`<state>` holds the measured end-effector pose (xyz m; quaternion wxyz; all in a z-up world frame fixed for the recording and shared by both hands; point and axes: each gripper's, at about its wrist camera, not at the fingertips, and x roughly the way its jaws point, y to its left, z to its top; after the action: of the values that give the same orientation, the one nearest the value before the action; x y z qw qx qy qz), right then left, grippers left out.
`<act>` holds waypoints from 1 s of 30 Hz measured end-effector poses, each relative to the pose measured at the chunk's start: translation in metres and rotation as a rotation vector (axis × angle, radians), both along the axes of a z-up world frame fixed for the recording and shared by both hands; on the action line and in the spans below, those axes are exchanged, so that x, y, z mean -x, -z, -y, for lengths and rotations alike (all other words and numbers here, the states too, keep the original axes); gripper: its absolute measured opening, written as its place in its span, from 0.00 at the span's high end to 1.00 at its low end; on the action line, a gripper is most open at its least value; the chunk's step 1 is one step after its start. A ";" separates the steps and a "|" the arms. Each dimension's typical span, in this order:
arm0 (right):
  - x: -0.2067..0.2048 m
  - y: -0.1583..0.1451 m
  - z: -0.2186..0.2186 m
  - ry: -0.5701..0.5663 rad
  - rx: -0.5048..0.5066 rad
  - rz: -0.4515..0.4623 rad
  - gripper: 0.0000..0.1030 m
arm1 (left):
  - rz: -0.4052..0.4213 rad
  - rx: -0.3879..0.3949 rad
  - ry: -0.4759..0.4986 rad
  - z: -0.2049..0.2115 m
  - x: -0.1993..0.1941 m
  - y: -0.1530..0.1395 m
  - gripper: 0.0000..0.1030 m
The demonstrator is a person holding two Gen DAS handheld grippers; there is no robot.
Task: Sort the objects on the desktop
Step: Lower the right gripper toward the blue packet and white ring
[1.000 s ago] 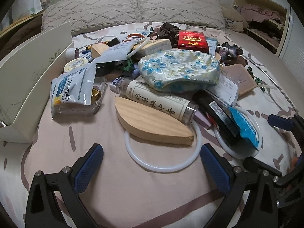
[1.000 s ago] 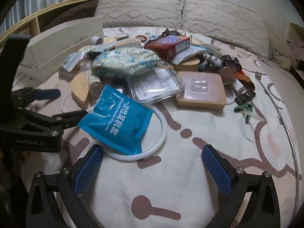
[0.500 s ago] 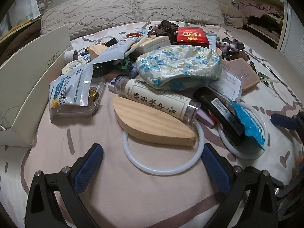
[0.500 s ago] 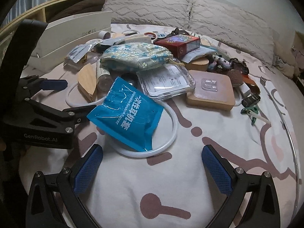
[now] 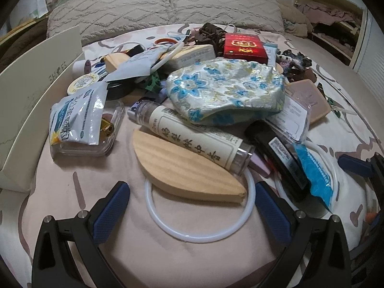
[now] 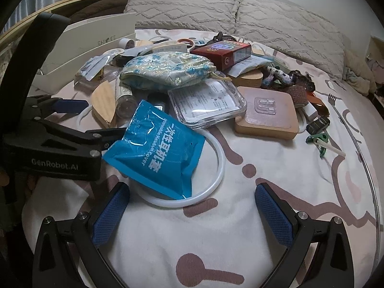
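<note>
A pile of desktop objects lies on a patterned bed sheet. My left gripper [image 5: 192, 206] is open, its blue pads either side of a white ring [image 5: 199, 231] and the tip of a leaf-shaped wooden board [image 5: 182, 168]. A labelled cylinder bottle [image 5: 196, 139] rests on the board, with a floral pouch [image 5: 228, 88] behind it. My right gripper [image 6: 192, 208] is open just short of a blue packet [image 6: 158, 151] that lies across a second white ring [image 6: 217, 168]. The left gripper [image 6: 91, 120] also shows at the left of the right wrist view, holding nothing.
A white shoebox [image 5: 36, 91] stands at the left. The pile also holds a foil packet [image 5: 76, 117], a red box [image 5: 244, 45], a black device [image 5: 278, 151], a clear plastic container [image 6: 206, 103] and a tan square block [image 6: 266, 115]. Pillows [image 5: 168, 2] lie behind.
Both grippers have edged forward toward the pile. The ring and board now sit closer between the left pads, and the blue packet is nearer the right pads. Both stay open.
</note>
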<state>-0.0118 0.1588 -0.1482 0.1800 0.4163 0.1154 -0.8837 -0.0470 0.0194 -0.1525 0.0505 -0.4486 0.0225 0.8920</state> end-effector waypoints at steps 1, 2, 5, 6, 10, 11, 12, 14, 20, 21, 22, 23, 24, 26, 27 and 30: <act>0.001 0.000 0.000 0.002 0.003 0.000 0.00 | -0.002 -0.004 0.007 -0.001 -0.001 -0.001 0.02; 0.001 0.000 -0.001 0.004 0.007 -0.001 0.00 | -0.005 -0.008 0.015 -0.002 -0.001 -0.002 0.04; 0.004 0.000 -0.001 0.021 0.019 -0.006 0.00 | -0.012 -0.006 0.030 -0.005 -0.002 -0.003 0.09; 0.005 -0.001 -0.001 0.022 0.019 -0.007 0.00 | -0.012 -0.006 0.032 -0.005 -0.002 -0.003 0.10; 0.011 -0.001 0.002 0.027 0.020 0.000 0.00 | -0.015 -0.029 0.023 -0.001 -0.002 -0.005 0.17; 0.012 -0.002 0.002 0.027 0.019 0.001 0.00 | -0.017 -0.044 0.017 0.002 -0.003 -0.006 0.18; 0.012 -0.002 0.003 0.027 0.017 0.001 0.00 | -0.017 -0.059 0.016 0.003 -0.004 -0.007 0.18; 0.014 -0.003 0.006 0.025 0.009 -0.001 0.00 | -0.018 -0.072 0.011 0.004 -0.005 -0.007 0.18; 0.018 -0.005 0.011 0.017 0.001 -0.005 0.00 | -0.026 -0.086 0.011 0.004 -0.013 -0.009 0.18; 0.018 -0.005 0.011 0.016 -0.001 -0.006 0.00 | -0.026 -0.098 0.012 0.005 -0.015 -0.010 0.18; 0.018 -0.005 0.011 0.015 -0.002 -0.006 0.00 | -0.024 -0.103 0.015 0.006 -0.018 -0.010 0.18; 0.018 -0.005 0.011 0.015 -0.001 -0.005 0.00 | -0.023 -0.102 0.021 0.007 -0.021 -0.011 0.18; 0.018 -0.004 0.010 0.016 0.003 -0.002 0.00 | -0.022 -0.108 0.022 0.008 -0.023 -0.012 0.18; 0.018 -0.003 0.008 0.017 0.010 0.003 0.00 | -0.013 -0.123 0.026 0.011 -0.025 -0.014 0.18; 0.018 -0.002 0.007 0.018 0.014 0.005 0.00 | -0.010 -0.127 0.027 0.013 -0.027 -0.015 0.18; 0.020 0.002 0.007 0.018 0.015 0.025 0.00 | -0.007 -0.118 0.027 0.017 -0.033 -0.017 0.18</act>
<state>-0.0317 0.1517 -0.1498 0.1765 0.4270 0.1027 -0.8809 -0.0136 0.0025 -0.1356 0.0886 -0.4414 -0.0238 0.8926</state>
